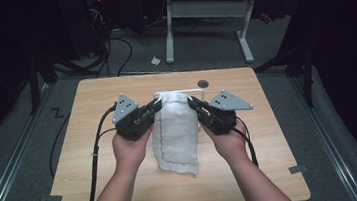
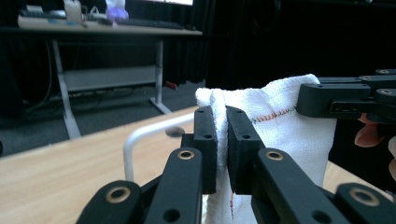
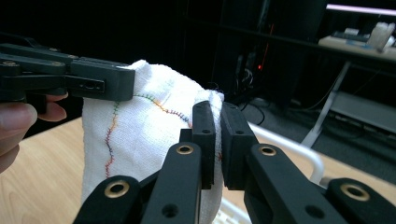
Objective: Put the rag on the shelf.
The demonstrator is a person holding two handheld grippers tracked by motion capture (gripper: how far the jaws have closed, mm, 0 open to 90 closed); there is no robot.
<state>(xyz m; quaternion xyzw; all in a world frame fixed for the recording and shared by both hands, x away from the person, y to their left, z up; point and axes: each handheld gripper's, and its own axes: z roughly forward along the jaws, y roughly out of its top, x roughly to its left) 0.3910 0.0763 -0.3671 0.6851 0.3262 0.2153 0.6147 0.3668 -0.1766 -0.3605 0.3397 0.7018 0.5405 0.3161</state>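
Observation:
A white towel with coloured stitching along its hem hangs above the wooden table, its lower end near the tabletop. My left gripper is shut on the towel's upper left corner. My right gripper is shut on the upper right corner. In the left gripper view the black jaws pinch a fold of the towel, and the right gripper grips the far corner. In the right gripper view the jaws clamp the towel, and the left gripper holds the other corner.
A white metal rail stands on the table just behind the towel, also seen as a rail and a rail. A dark round hole is near the table's far edge. A white-legged desk and floor cables lie beyond.

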